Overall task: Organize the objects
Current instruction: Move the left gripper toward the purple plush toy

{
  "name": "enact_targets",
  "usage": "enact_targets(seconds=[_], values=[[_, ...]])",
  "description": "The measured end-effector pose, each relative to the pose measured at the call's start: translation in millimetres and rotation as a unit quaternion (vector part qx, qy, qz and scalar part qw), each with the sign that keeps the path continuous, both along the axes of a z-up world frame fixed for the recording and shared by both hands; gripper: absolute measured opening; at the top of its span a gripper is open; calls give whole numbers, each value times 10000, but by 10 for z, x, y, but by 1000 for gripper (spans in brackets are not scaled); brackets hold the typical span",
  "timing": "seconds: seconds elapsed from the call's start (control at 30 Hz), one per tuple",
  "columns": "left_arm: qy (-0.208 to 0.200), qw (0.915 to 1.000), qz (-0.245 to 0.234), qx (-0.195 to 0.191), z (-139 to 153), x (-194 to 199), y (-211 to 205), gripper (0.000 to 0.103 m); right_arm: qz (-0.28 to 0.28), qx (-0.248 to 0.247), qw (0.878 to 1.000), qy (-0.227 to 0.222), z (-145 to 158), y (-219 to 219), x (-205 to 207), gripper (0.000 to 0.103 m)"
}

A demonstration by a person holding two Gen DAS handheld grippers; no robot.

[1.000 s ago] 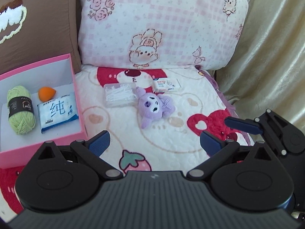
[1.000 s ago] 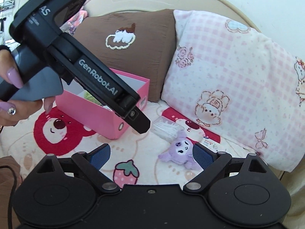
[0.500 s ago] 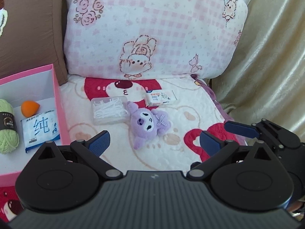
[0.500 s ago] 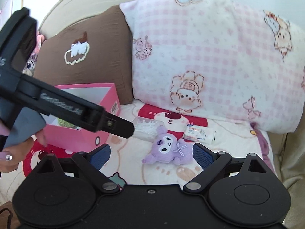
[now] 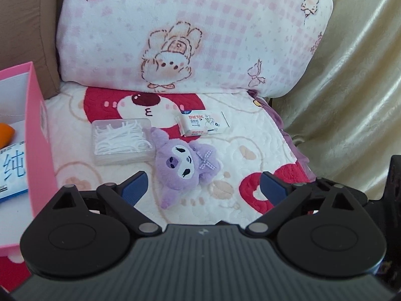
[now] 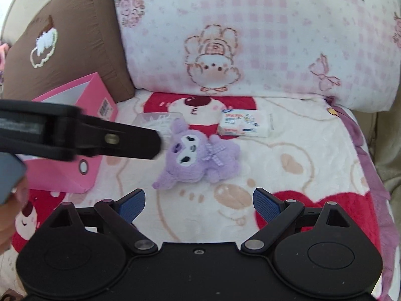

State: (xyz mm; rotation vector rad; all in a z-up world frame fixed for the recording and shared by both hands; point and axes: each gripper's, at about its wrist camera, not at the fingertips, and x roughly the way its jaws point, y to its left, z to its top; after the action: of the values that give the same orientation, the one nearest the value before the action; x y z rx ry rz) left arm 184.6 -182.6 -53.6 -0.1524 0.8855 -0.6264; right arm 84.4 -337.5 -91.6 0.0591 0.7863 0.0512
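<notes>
Blocking clear box (image 6: 150,123), left gripper (image 6: 140,145), pink box (image 5: 37,135) cropped

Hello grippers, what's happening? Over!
Left gripper closing slightly, nothing held. Right gripper open, empty. Purple plush loose on blanket. Path clear.

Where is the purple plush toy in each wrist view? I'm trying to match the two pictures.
Left wrist view: the purple plush toy lies just below centre, right of the clear box of floss picks.
Right wrist view: the purple plush toy lies at centre, just right of the dark gripper tip.
Shared landmark: the white tissue packet, up and to the right of the toy in both.
</notes>
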Motion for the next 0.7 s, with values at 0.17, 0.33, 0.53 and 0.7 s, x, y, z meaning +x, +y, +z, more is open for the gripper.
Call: enact_targets(seconds=[0.17,0.33,0.53,0.7], values=[[223,9996,-33,-154,-232,109,-2,88,178,-598,9980,-75,-60,145,28,95],[318,9993,-70,-183,-457,204,-77,81,169,-644,9978,38,-132,108,124,94],[289,9996,-48,-41,-600,335,-172,71,305,-724,9969,37,-136,93,222,91],[400,9990,77,-159,-658,443,-119,70,394,-614,9968,326,-253,-68,428,90]])
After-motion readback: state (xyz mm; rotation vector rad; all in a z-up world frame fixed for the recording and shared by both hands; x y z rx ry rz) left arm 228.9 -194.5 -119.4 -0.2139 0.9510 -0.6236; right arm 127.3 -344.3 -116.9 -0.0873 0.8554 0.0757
